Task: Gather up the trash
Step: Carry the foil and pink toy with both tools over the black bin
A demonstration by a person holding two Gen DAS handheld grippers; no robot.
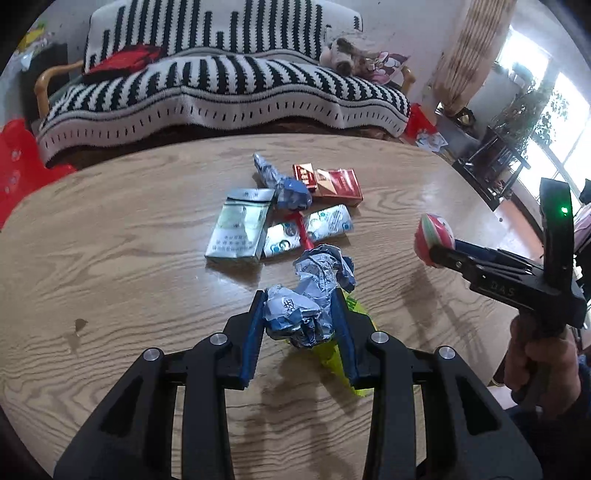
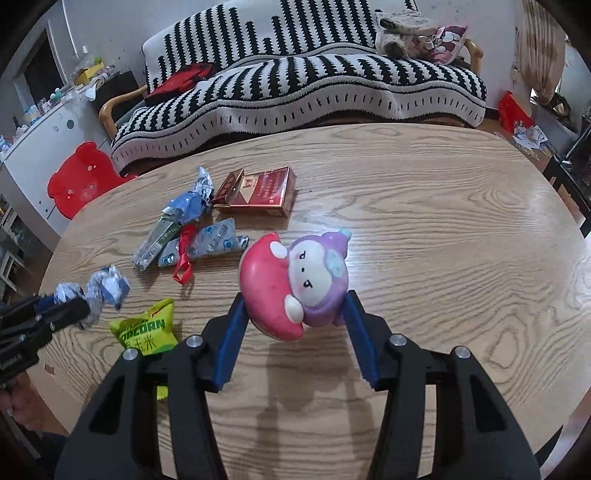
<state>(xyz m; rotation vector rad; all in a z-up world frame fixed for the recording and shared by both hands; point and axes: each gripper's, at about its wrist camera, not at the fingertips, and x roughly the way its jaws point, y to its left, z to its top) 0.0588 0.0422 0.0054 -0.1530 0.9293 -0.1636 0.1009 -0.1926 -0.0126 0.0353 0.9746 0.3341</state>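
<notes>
A sofa [image 2: 314, 85] under a black-and-white striped throw fills the far side of the room, a red cloth [image 2: 181, 81] lying on its seat and a soft toy [image 2: 402, 26] slumped at its far end. In front of it stands the round wooden worktop [image 2: 424, 229], its grain running in long waves. On the worktop's left half the trash lies scattered: a red cigarette pack [image 2: 258, 192] with its lid flipped open, just beside a twisted blue-and-silver wrapper [image 2: 192, 203]; nearer, a pale green cigarette pack [image 1: 240, 229] lies flat against a white-and-blue printed packet [image 1: 306, 232] crossed by a red ribbon [image 2: 183, 258]. A yellow-green popcorn bag [image 2: 146, 332] sits near the worktop's near edge, partly under the left tool in its own view. The left tool [image 1: 301, 314] is pinching a crumpled ball of blue-and-white paper [image 1: 310, 295] between its blue pads, the paper held clear above the wood and bulging out past the fingertips. The right tool [image 2: 295, 306] is pressed onto a squishy mushroom-capped toy [image 2: 295, 284], pink cap to one side and a purple hooded face to the other, lifted off the worktop so its shadow falls below it. From the left tool's camera a hand [image 1: 535, 365] shows wrapped around the right tool's grip, a small green light glowing above it.
</notes>
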